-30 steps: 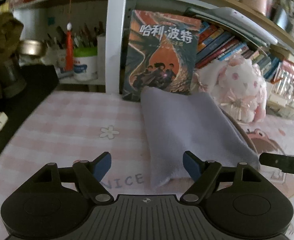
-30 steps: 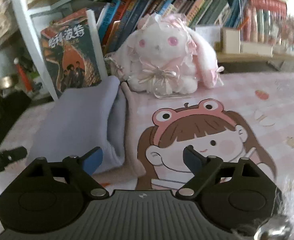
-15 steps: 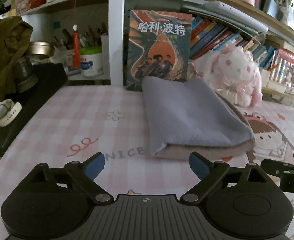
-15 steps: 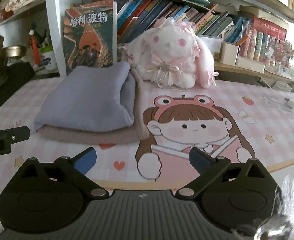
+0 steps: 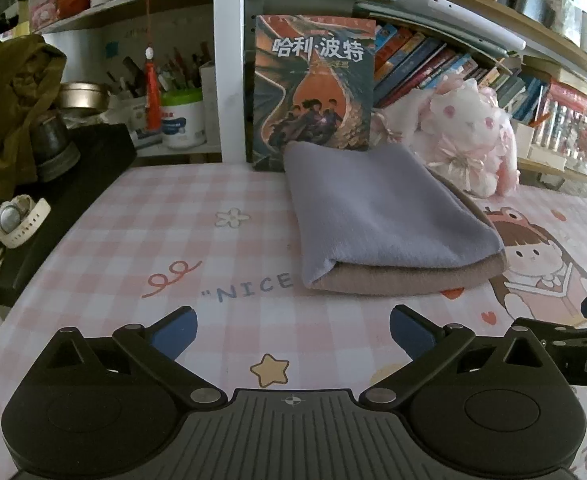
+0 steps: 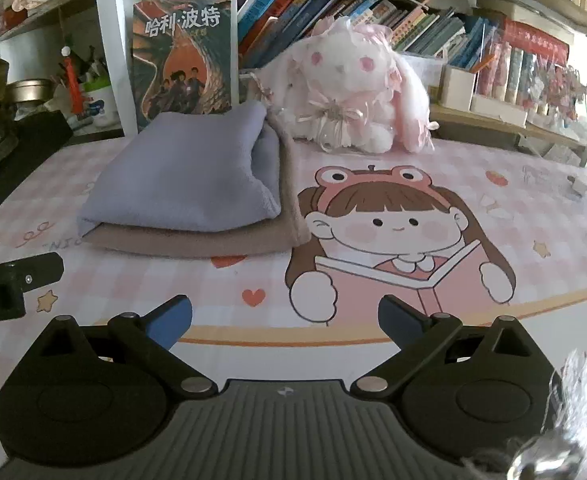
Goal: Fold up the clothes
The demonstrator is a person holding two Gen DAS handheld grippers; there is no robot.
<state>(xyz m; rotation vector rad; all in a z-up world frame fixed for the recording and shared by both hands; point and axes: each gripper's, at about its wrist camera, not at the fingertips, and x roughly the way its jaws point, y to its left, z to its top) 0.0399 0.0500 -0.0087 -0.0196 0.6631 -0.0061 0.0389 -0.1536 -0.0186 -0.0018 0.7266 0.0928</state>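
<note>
A folded lavender cloth (image 5: pixel 385 220) lies stacked squarely on a folded tan cloth (image 5: pixel 405 280) on a pink checked desk mat (image 5: pixel 165 240), near the back of the desk, just in front of an upright book (image 5: pixel 313 88) and beside a white and pink plush rabbit (image 6: pixel 349 96). The left gripper (image 5: pixel 291 330) and the right gripper (image 6: pixel 285 320) both hover over bare mat well short of the pile, each with its blue-tipped jaws spread wide and nothing between them. Judging by the neat stack and the empty grippers, the folding looks finished, with no loose garment in sight to do next. The left view alone shows a white watch (image 5: pixel 17 220) on a dark surface at the desk's left edge; the right view alone shows the whole cartoon girl reading (image 6: pixel 393 240) and the pile's right-hand folded edges
</note>
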